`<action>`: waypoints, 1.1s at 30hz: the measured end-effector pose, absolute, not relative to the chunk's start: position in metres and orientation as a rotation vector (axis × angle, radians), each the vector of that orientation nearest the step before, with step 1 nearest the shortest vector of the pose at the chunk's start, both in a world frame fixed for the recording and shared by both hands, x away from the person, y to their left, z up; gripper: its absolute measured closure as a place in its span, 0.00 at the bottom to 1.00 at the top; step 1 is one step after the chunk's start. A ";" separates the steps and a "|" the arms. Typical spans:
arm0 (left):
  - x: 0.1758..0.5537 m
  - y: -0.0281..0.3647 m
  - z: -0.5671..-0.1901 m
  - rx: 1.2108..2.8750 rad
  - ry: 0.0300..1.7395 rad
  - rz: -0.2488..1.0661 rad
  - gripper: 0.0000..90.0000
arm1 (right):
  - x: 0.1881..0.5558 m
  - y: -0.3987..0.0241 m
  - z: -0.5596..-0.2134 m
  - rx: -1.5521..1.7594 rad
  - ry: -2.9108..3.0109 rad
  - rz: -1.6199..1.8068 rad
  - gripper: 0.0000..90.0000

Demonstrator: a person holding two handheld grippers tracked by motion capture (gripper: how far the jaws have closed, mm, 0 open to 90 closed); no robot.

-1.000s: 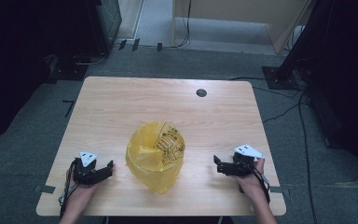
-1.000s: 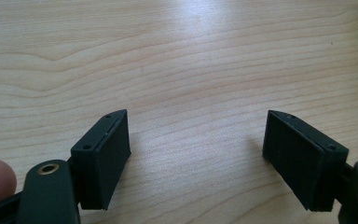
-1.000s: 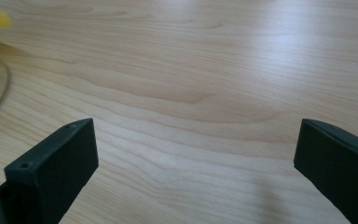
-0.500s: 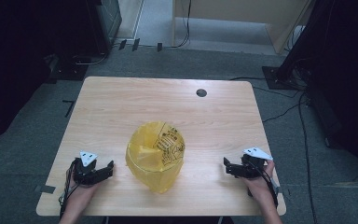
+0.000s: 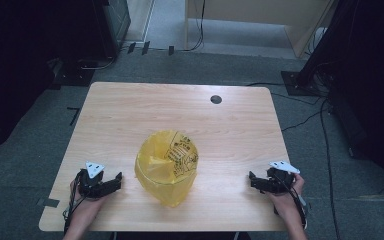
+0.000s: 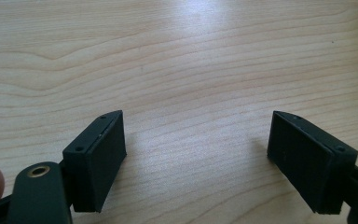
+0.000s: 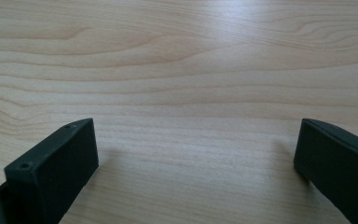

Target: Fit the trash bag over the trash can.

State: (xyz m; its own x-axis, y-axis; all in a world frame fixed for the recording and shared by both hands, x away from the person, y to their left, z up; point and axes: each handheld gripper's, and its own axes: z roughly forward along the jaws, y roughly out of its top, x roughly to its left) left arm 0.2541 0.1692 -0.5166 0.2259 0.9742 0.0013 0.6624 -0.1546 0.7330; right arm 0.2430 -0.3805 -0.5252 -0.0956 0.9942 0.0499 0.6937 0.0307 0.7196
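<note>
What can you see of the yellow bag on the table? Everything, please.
The yellow plastic bag stands near the middle of the wooden table, toward the person's edge. It looks thin, translucent and crinkled, with dark print on its far right side. Its mouth is open, facing up and ringed by a rim; the base narrows toward the front. Whether anything is inside cannot be told. Only the table touches it: left gripper and right gripper sit apart, either side.

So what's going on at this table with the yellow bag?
A person sits at a wooden table with a two-fingered gripper in each hand. The left gripper and the right gripper rest near the front edge, both open and holding nothing. Between them, apart from both, stands a yellow plastic bag with printed text, its mouth open upward. Nobody is touching the bag at this moment.
</note>
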 end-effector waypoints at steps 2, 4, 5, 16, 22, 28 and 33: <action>0.254 0.169 -0.517 1.894 1.503 0.657 0.21 | 0.242 -0.383 -0.525 1.719 1.832 0.834 0.00; 0.254 0.169 -0.517 1.894 1.503 0.658 0.21 | 0.241 -0.382 -0.525 1.714 1.836 0.816 0.00; 0.254 0.169 -0.517 1.893 1.503 0.658 0.21 | 0.241 -0.382 -0.525 1.708 1.838 0.802 0.00; 0.254 0.169 -0.517 1.894 1.503 0.658 0.21 | 0.237 -0.390 -0.526 1.747 1.788 0.768 0.00; 0.254 0.169 -0.517 1.894 1.502 0.657 0.21 | 0.230 -0.397 -0.526 1.775 1.750 0.752 0.00; 0.255 0.170 -0.517 1.900 1.493 0.655 0.21 | 0.225 -0.401 -0.526 1.795 1.727 0.742 0.00; 0.255 0.170 -0.517 1.899 1.493 0.654 0.21 | 0.225 -0.401 -0.526 1.794 1.728 0.742 0.00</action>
